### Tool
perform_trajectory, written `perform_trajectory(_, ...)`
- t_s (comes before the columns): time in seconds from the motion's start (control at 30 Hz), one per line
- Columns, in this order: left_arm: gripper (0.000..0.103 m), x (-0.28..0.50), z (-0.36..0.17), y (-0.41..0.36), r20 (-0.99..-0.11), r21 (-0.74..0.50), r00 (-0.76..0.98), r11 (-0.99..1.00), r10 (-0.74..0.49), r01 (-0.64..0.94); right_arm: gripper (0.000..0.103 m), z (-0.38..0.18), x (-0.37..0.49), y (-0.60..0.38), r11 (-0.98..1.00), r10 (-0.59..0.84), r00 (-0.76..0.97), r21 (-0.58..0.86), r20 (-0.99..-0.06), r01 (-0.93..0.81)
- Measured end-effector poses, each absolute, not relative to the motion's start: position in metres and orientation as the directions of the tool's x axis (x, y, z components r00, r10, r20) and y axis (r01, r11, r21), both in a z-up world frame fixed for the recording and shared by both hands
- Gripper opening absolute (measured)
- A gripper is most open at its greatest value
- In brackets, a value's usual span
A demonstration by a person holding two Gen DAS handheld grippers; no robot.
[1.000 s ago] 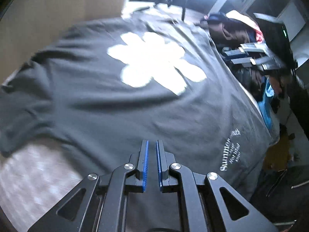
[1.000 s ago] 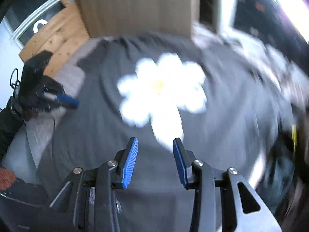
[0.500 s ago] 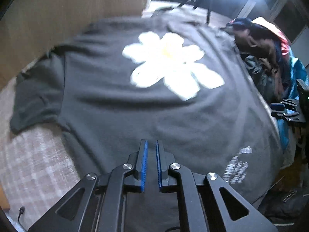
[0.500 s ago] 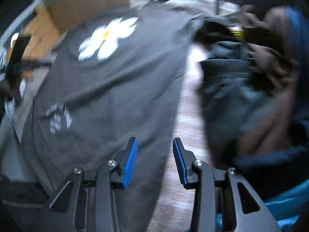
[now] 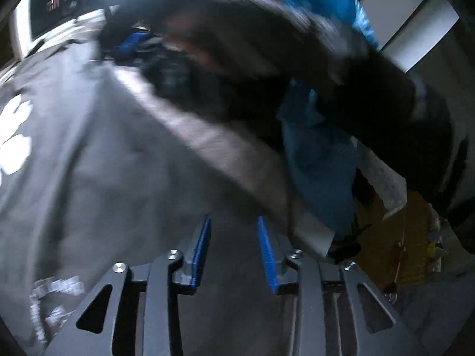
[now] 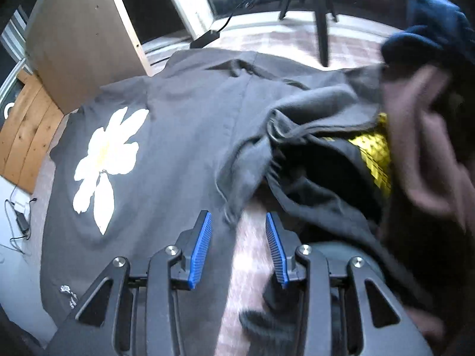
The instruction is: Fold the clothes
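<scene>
Here blur smears the clothes pile [image 5: 267, 68] beyond recognition.

One T-shirt [image 6: 184, 136], one tripod [image 6: 320, 14] (blurred pile)

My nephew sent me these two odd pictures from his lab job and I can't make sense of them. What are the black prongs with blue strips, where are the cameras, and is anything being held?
No robot here: a person carries a hand-held grasping tool in each hand, with a wide-angle camera on each looking along its two blue-padded fingers. One picture is from the left tool, blurred, its jaws opening with nothing between them. The other is from the right tool, also open and empty. Below lies a dark grey T-shirt with a white flower print, spread flat on a light patterned surface. Beside it is a heap of other clothes waiting to be folded.
</scene>
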State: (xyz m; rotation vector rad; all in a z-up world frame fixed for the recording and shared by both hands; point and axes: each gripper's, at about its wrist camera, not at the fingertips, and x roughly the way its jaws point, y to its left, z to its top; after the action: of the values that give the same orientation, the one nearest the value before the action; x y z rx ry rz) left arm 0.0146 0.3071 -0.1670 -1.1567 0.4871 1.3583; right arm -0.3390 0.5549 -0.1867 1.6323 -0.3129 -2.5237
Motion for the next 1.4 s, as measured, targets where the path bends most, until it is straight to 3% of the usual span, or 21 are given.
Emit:
perform_trajectory(0.23, 0.038, 0.031, -0.194, 0.336, -0.875, -0.281, 0.161, -0.208, 0.456, -0.937, 0.037, -0.198, -0.341, 0.545, -0.972, -0.236, -0.368, 0.222, -0.9, 0.081)
perform_trajectory(0.3, 0.036, 0.033, -0.194, 0.337, -0.863, -0.272, 0.153, -0.189, 0.481, -0.944, 0.011, -0.202, -0.339, 0.544, -0.969, -0.246, -0.358, 0.222, -0.901, 0.105)
perform_trajectory(0.37, 0.033, 0.037, -0.194, 0.338, -0.858, -0.262, 0.154, -0.16, 0.49, -0.952, 0.008, -0.205, -0.335, 0.545, -0.967, -0.251, -0.347, 0.218, -0.904, 0.131)
perform_trajectory(0.43, 0.0, 0.036, -0.196, 0.339, -0.845, -0.333, 0.235, -0.128, 0.481, -0.934, 0.008, -0.207, -0.324, 0.562, -0.961, -0.277, -0.359, 0.258, -0.891, 0.101)
perform_trajectory(0.5, 0.004, 0.031, -0.2, 0.339, -0.827, -0.397, 0.292, -0.132, 0.48, -0.908, 0.011, -0.205, -0.321, 0.571, -0.952, -0.304, -0.375, 0.297, -0.876, 0.077)
perform_trajectory(0.57, 0.002, 0.028, -0.2, 0.338, -0.819, -0.42, 0.309, -0.138, 0.483, -0.897, 0.032, -0.198, -0.32, 0.573, -0.95, -0.306, -0.396, 0.304, -0.866, 0.069)
perform_trajectory(0.63, 0.002, 0.022, -0.194, 0.333, -0.811, -0.428, 0.304, -0.152, 0.5, -0.891, 0.038, -0.191, -0.322, 0.574, -0.949, -0.305, -0.425, 0.308, -0.852, 0.065)
perform_trajectory(0.73, 0.012, 0.011, -0.185, 0.322, -0.803, -0.417, 0.261, -0.192, 0.536, -0.889, 0.037, -0.192, -0.333, 0.572, -0.948, -0.304, -0.434, 0.312, -0.848, 0.055)
perform_trajectory(0.83, 0.016, -0.001, -0.185, 0.305, -0.807, -0.407, 0.216, -0.253, 0.549, -0.878, 0.035, -0.206, -0.338, 0.554, -0.991, -0.127, -0.391, 0.102, -0.912, 0.083)
perform_trajectory(0.9, 0.016, -0.003, -0.185, 0.293, -0.816, -0.423, 0.227, -0.28, 0.532, -0.862, 0.036, -0.206, -0.334, 0.553, -0.994, -0.108, -0.388, 0.094, -0.915, 0.057)
perform_trajectory(1.1, 0.019, -0.03, -0.157, 0.197, -0.837, -0.368, 0.108, -0.404, 0.537, -0.838, 0.037, -0.163, -0.257, 0.535, -0.95, -0.312, -0.39, 0.276, -0.866, 0.146)
perform_trajectory(1.2, 0.02, -0.058, -0.153, 0.124, -0.86, -0.338, 0.006, -0.562, 0.51, -0.755, 0.038, -0.16, -0.191, 0.524, -0.941, -0.339, -0.373, 0.3, -0.864, 0.159)
perform_trajectory(1.4, 0.022, -0.11, -0.159, -0.026, -0.924, -0.181, -0.211, -0.852, 0.317, -0.491, 0.037, -0.202, -0.097, 0.511, -0.954, -0.295, -0.318, 0.297, -0.901, 0.043)
